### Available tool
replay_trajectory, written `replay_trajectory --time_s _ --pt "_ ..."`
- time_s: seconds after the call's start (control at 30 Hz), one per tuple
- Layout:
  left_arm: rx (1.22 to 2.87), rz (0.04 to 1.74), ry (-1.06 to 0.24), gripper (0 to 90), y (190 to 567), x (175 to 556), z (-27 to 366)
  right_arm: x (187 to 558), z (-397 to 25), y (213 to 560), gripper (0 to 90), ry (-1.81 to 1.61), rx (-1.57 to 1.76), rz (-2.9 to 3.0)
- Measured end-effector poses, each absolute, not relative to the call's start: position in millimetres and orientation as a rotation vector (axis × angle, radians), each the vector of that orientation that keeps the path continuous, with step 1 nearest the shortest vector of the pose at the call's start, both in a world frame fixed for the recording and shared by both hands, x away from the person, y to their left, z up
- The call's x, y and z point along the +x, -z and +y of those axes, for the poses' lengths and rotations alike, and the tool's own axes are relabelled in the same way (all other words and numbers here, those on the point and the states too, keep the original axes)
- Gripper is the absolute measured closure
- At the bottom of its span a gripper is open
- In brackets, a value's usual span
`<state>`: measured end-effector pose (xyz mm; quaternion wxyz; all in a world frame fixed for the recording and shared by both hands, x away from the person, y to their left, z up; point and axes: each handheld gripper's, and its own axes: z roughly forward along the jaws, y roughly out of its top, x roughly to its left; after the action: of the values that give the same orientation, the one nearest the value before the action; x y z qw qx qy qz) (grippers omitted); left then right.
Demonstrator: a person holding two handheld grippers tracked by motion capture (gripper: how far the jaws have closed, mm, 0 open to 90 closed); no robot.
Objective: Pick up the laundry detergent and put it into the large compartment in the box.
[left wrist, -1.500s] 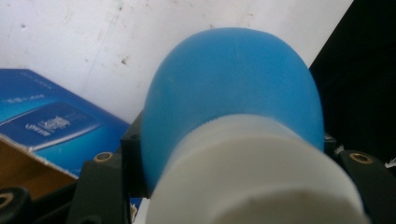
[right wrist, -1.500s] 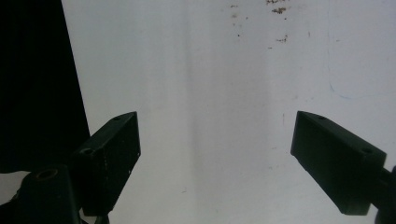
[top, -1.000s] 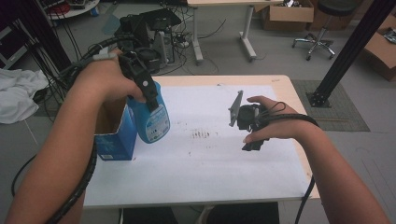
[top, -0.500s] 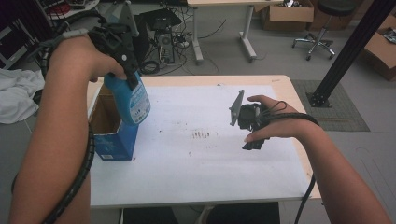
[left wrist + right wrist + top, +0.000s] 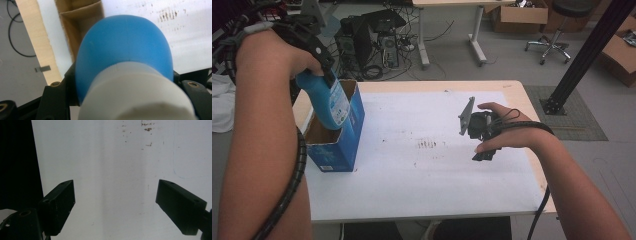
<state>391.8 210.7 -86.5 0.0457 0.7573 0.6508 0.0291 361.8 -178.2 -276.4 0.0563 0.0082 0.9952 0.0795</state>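
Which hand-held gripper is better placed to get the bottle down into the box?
Left. The left hand-held gripper already grips the blue plastic bottle above the open blue cardboard box; the right hand-held gripper is open, away over the white tabletop.

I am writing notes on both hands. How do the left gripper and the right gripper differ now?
The left gripper is shut on a blue bottle, raised over the open box; the right gripper is open and holds nothing, low over the white table. Both are black and hand-held.
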Motion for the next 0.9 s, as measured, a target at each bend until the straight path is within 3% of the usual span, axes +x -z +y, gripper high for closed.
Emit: replay_trajectory --time_s 0.3,0.9 --pt "2.246 2.096 -0.161 39.0 83.3 391.5 230.2 364.3 -178.0 278.0 15.9 -0.251 0.025 3.021" --pt "2.261 2.086 -0.117 38.9 113.6 408.8 240.5 364.7 -178.4 280.7 15.9 -0.238 0.041 3.028"
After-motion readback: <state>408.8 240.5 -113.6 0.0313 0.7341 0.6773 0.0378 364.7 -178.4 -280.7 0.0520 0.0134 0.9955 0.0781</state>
